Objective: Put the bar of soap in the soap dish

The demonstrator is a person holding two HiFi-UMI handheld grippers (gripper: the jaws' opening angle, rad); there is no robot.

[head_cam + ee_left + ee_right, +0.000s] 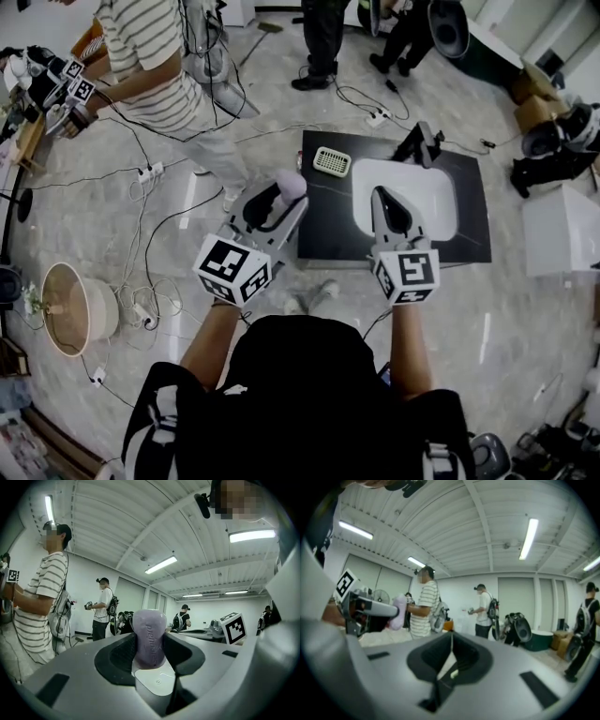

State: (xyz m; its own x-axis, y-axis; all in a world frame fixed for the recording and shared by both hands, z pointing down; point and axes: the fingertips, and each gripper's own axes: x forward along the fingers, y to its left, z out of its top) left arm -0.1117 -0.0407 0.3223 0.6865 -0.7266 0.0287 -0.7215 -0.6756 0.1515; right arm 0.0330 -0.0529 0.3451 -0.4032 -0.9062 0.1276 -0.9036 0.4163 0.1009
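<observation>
A purple bar of soap (291,183) stands on edge between the jaws of my left gripper (293,194), which is shut on it, above the left edge of the black countertop (323,225). In the left gripper view the soap (149,637) fills the gap between the dark pads. The pale green slotted soap dish (332,161) lies on the counter beyond it, left of the white sink basin (412,192). My right gripper (382,197) hovers over the basin's near edge, shut on nothing; its jaws (451,654) meet in a thin line. Its view catches the soap (399,612) at the left.
A dark faucet (422,142) stands behind the basin. A person in a striped shirt (155,66) stands at the left holding grippers; others stand at the back. Cables and power strips (150,173) cross the floor, and a round pale fan (70,309) lies at lower left.
</observation>
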